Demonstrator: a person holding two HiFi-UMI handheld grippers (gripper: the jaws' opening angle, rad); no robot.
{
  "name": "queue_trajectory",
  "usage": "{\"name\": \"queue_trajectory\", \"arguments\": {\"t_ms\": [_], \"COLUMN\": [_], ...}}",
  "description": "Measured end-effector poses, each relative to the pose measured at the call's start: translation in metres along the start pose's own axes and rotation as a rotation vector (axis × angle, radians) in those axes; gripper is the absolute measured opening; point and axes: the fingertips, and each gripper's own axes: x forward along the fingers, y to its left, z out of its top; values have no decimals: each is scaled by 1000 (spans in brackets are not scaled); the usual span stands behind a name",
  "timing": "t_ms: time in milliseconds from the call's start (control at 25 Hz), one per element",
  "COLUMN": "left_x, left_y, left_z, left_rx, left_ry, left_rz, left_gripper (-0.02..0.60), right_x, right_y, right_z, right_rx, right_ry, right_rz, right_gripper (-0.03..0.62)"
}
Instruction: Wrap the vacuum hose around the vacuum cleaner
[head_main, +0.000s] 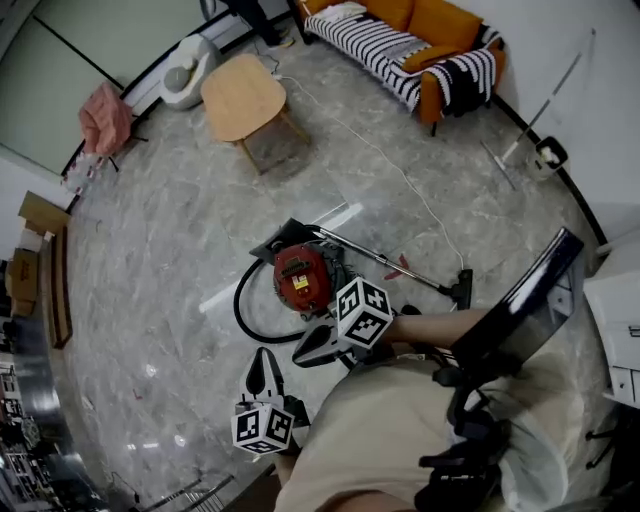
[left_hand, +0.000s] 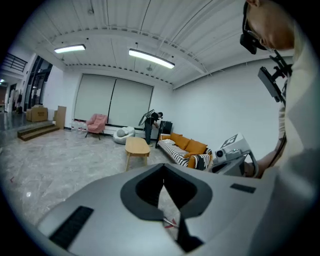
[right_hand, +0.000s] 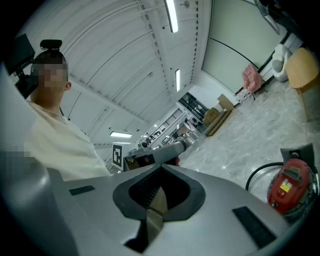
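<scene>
Both grippers empty, fingers pressed together. Left gripper (head_main: 265, 360) is nearest, lower left. Right gripper (head_main: 300, 355) hangs just near of the red vacuum cleaner (head_main: 303, 277) on the floor (head_main: 150, 230). Black hose (head_main: 240, 312) loops out on its left, not wrapped.

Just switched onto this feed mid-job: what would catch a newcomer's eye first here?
The red vacuum cleaner sits in the middle of the grey floor, its black hose looping out beside it and its metal wand stretching the other way. Just below it in the head view hover the left gripper and right gripper, jaws shut and empty. An orange sofa stands at the top.
</scene>
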Motion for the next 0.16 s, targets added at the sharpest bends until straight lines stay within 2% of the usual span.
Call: {"name": "queue_trajectory", "arguments": {"t_ms": [160], "left_x": [-30], "left_y": [33], "left_z": [3], "left_rx": [34], "left_ry": [-19], "left_rz": [-62], "left_gripper": [6], "right_x": [56], "right_y": [6], "right_z": [-8], "right_rx": [4], "right_ry": [11], "right_rz": [-10], "right_gripper": [5]}}
